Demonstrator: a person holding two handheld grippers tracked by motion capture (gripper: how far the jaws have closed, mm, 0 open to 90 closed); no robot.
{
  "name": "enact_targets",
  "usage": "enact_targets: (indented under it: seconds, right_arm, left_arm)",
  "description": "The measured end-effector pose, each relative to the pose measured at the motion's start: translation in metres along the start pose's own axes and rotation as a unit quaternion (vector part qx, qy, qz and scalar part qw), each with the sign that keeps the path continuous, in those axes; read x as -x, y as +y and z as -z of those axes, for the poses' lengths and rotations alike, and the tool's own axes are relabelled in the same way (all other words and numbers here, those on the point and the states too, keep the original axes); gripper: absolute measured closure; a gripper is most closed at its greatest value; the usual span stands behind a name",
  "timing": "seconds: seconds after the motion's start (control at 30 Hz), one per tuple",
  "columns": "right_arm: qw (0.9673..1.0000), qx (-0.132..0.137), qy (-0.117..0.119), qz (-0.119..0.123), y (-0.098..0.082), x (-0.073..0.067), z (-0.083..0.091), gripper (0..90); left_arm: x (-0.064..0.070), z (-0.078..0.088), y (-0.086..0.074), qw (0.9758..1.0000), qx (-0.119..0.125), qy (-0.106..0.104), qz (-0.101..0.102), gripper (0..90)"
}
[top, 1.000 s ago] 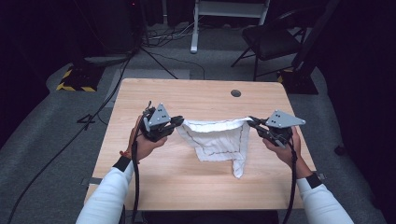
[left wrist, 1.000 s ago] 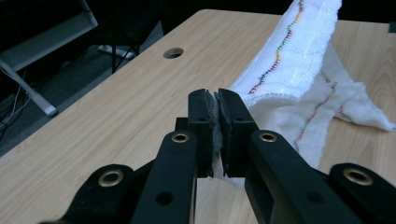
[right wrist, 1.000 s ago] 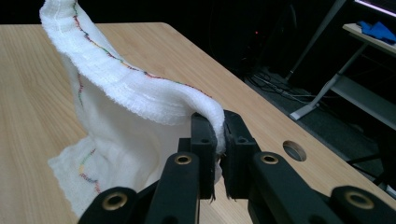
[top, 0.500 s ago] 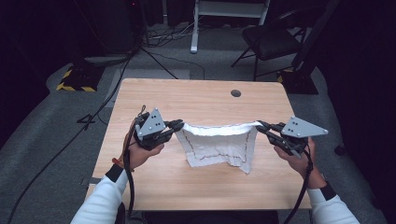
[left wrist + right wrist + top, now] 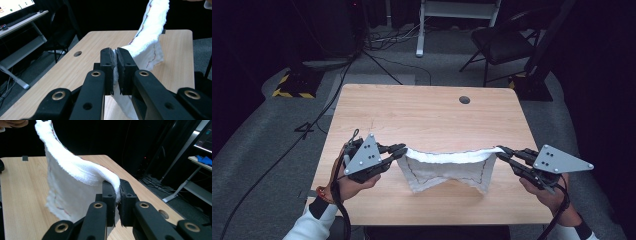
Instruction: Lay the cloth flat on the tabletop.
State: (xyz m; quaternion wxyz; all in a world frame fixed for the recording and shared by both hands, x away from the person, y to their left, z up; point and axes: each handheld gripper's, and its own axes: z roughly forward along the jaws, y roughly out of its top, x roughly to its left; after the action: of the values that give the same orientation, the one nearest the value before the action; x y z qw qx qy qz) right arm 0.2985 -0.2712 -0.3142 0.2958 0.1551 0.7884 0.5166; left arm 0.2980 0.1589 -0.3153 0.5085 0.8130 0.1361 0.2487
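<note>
Both grippers have drawn toward the person and lifted, stretching the white towel (image 5: 447, 167) between them.
Left gripper (image 5: 399, 150) and right gripper (image 5: 503, 154) each clamp a top corner so it hangs flat above the table (image 5: 422, 110).

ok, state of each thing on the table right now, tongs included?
left tongs: shut on the white cloth's left top corner
right tongs: shut on the white cloth's right top corner
white cloth: lifted, stretched between both tongs, top edge sagging a little, lower part hanging in folds toward the table
table: bare wood, round hole near the far edge left open
</note>
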Motion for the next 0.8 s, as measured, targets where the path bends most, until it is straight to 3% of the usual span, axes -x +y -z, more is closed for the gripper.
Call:
enact_targets:
  seconds: [0.07,0.23,0.47,0.57,0.63,0.8]
  right_arm:
    - [1.0,-0.002,-0.002,0.002,0.001,0.0,0.0,85.1]
    - [0.9998,-0.013,-0.01,-0.014,-0.003,0.013,-0.014,85.1]
    - [0.9971,-0.056,-0.025,-0.045,-0.028,0.046,-0.062,85.1]
    - [0.9958,-0.069,-0.029,-0.053,-0.039,0.059,-0.081,85.1]
    - [0.9941,-0.082,-0.037,-0.06,-0.045,0.069,-0.093,85.1]
    - [0.9889,-0.114,-0.058,-0.075,-0.057,0.094,-0.12,85.1]
  left_arm:
    - [-0.002,-0.002,-0.001,1.0,-0.002,0.001,-0.001,83.7]
    - [-0.023,-0.023,-0.016,0.9992,-0.009,-0.001,0.038,83.1]
    - [-0.057,-0.071,-0.04,0.9959,-0.048,0.009,0.076,83.0]
    - [-0.068,-0.09,-0.048,0.9946,-0.071,0.022,0.072,83.0]
    - [-0.079,-0.103,-0.055,0.9929,-0.076,0.021,0.089,83.1]
    - [-0.097,-0.133,-0.064,0.9899,-0.099,0.037,0.095,82.9]
